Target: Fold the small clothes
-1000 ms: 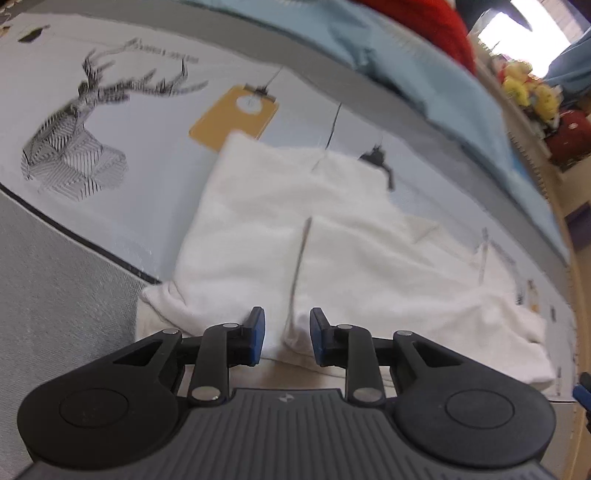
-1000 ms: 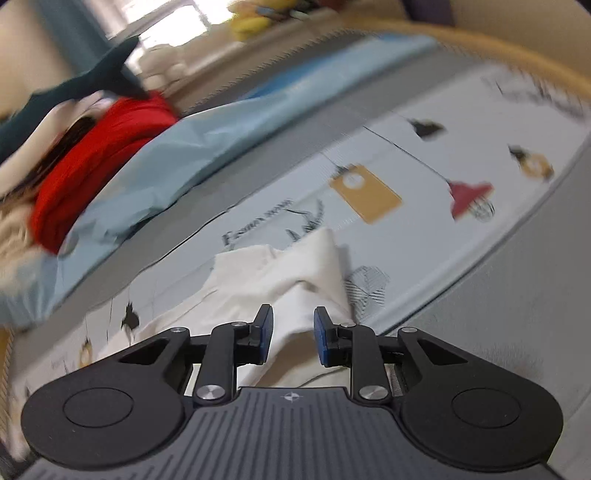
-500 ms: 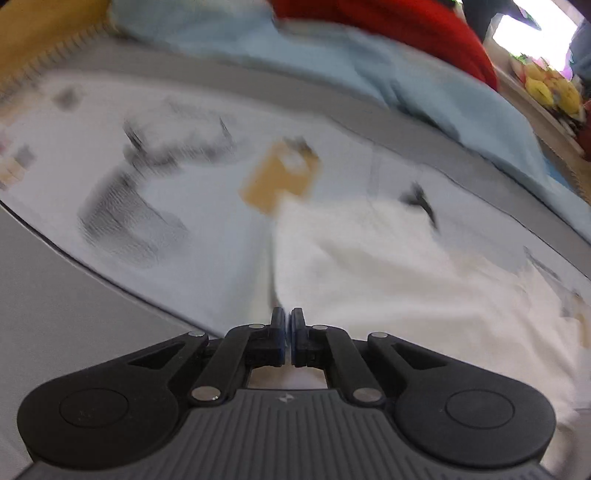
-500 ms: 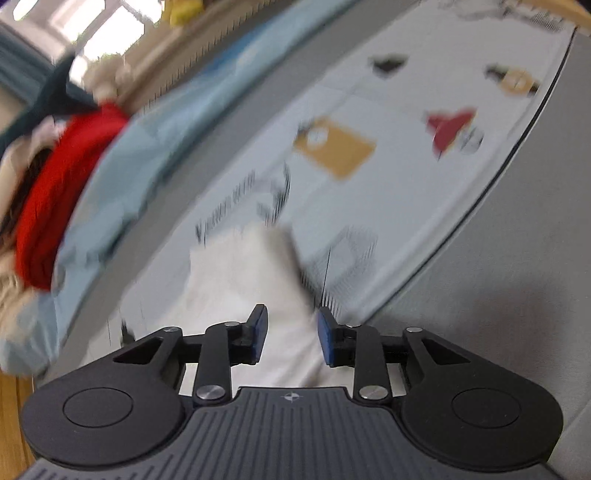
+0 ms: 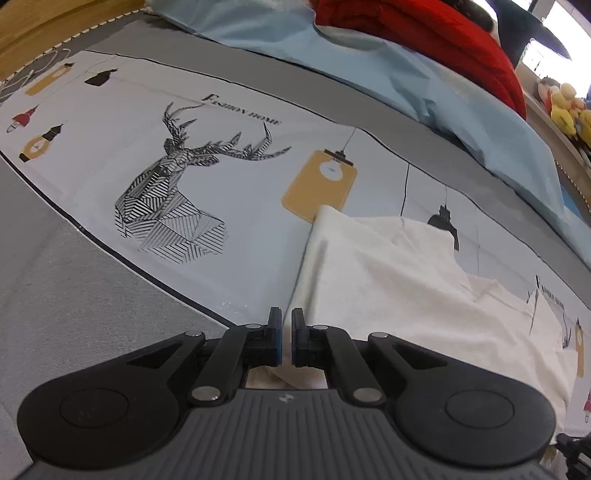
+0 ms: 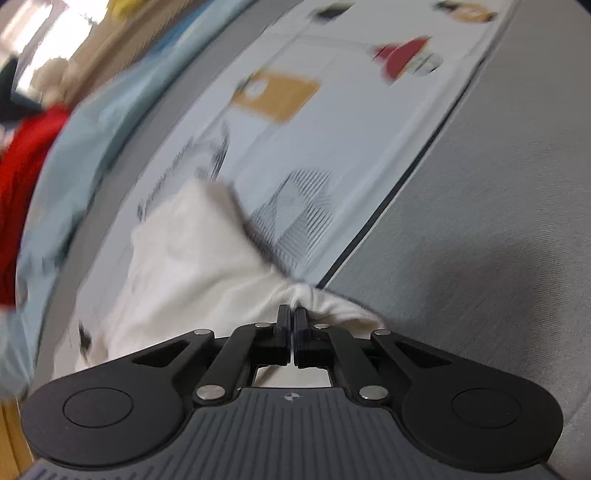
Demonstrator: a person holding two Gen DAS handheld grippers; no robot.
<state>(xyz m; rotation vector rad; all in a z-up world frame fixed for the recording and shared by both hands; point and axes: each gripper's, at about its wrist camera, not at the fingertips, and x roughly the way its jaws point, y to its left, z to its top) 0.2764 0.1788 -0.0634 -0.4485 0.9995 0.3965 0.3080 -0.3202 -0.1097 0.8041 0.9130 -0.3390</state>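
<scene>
Both grippers were open a second ago. Now the left gripper [image 5: 286,341] has pinched shut on the white cloth [image 5: 388,280] at its near corner, and the right gripper [image 6: 292,334] pinches another corner. The cloth lies on the printed sheet [image 5: 229,206], ready to fold.

Counted: one white garment [image 5: 388,280], two grippers (left [image 5: 286,325], right [image 6: 291,314]), one red cloth [image 5: 424,33], one light-blue sheet [image 5: 369,66].
</scene>
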